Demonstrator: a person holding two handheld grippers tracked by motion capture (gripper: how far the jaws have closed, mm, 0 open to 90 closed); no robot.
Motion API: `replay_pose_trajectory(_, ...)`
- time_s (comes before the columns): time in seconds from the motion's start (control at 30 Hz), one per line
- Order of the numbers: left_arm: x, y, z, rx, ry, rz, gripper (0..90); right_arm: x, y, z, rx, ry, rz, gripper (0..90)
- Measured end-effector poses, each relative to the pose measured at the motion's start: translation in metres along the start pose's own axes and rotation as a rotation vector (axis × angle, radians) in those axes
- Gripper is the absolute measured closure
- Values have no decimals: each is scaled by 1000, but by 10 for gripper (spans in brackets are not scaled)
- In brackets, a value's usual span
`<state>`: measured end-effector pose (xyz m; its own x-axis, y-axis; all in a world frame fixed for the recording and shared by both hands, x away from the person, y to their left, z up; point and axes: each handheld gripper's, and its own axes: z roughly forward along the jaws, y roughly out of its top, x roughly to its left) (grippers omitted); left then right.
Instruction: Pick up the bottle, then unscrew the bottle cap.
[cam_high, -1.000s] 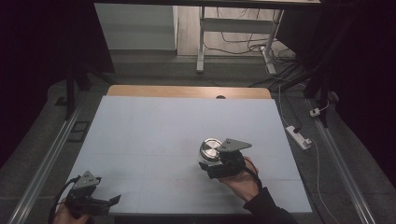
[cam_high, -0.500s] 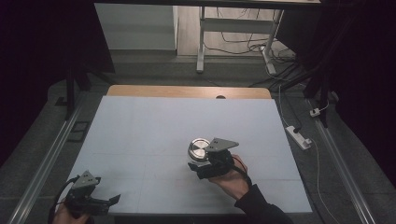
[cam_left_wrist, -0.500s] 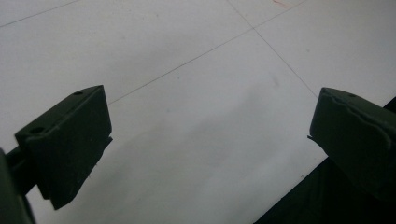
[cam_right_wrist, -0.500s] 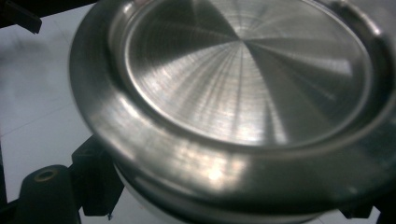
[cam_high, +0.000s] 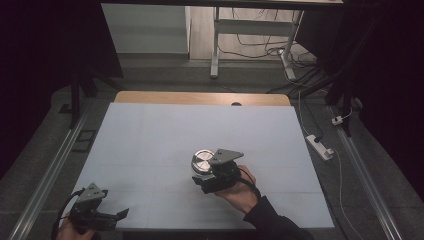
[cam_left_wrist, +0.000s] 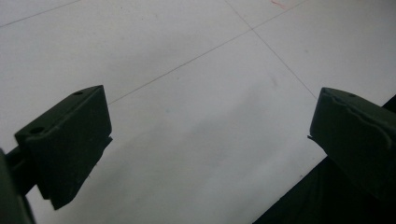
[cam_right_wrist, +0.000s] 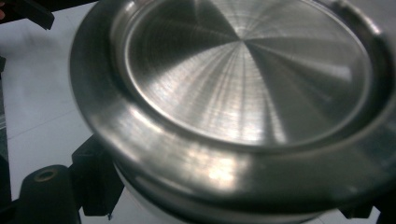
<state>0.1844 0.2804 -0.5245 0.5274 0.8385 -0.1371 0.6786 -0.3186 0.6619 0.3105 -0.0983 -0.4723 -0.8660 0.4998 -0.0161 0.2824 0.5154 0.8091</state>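
Right gripper (cam_high: 201, 172): 2 jaws pinching a round metal tin (cam_high: 202, 161), lid (cam_right_wrist: 252, 70) shiny, held over the white table (cam_high: 150, 135). Left gripper (cam_high: 116, 215): jaws spread wide, nothing between, near table's front edge, well apart from the tin. Beyond the right gripper, off the table: power strip (cam_high: 320, 146), cables. Bare table between both grippers.

overhead forward-down; two close gripper views
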Motion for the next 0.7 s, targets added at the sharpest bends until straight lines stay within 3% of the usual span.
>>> replay_pose_trajectory(0.27, 4, -1, -2, -17, -18, -27, 0, 2, 2, 2, 1, 5, -4, 154)
replay_pose_trajectory(0.4, 4, 1, -3, -46, -53, -38, 0, 2, 2, 2, -3, 7, -2, 154)
replay_pose_trajectory(0.7, -4, 15, -3, -86, -81, 19, 0, 2, 3, 1, -4, 17, -3, 154)
